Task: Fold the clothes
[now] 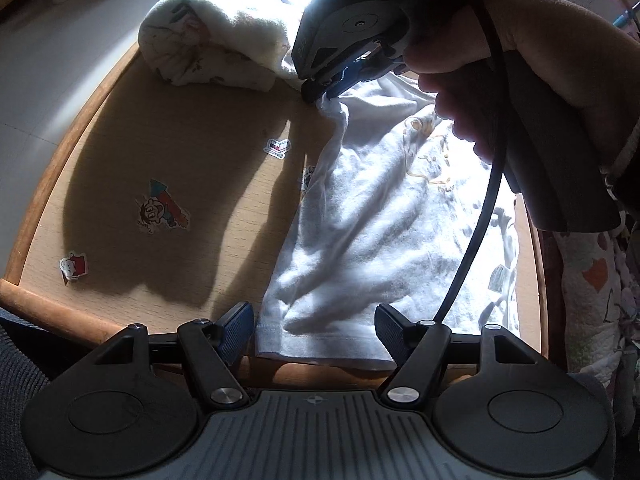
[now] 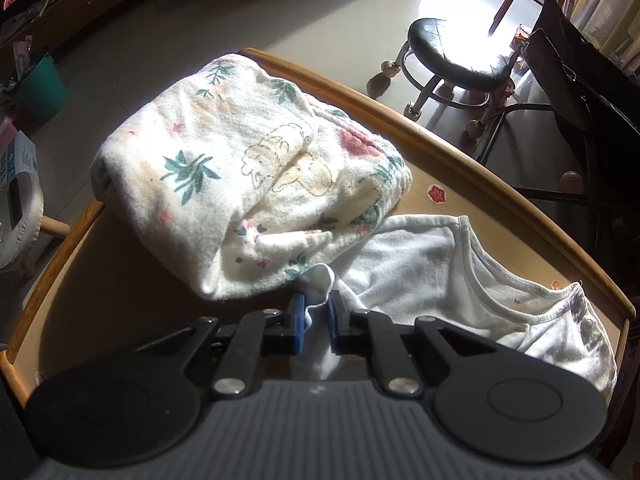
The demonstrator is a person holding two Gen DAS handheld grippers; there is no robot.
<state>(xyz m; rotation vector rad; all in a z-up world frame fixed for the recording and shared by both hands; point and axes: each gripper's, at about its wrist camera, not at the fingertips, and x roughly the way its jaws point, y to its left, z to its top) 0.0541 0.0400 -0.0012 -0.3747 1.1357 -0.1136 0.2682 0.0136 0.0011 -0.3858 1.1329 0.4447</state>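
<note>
Midway by the look: right gripper (image 2: 316,312) pinched on white shirt's (image 1: 360,216) bunched shoulder at 12 o'clock, left gripper (image 1: 316,332) wide, empty at 6 o'clock hem; flowered bundle (image 2: 240,168) rolled at 11.

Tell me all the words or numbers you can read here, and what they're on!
"M": likely a size mark inside the white shirt's neckline, tiny.
Care tag on the shirt: too small to read.
Cartoon stickers on the wooden table: lettering blurred.
Box on the floor: print unreadable.
</note>
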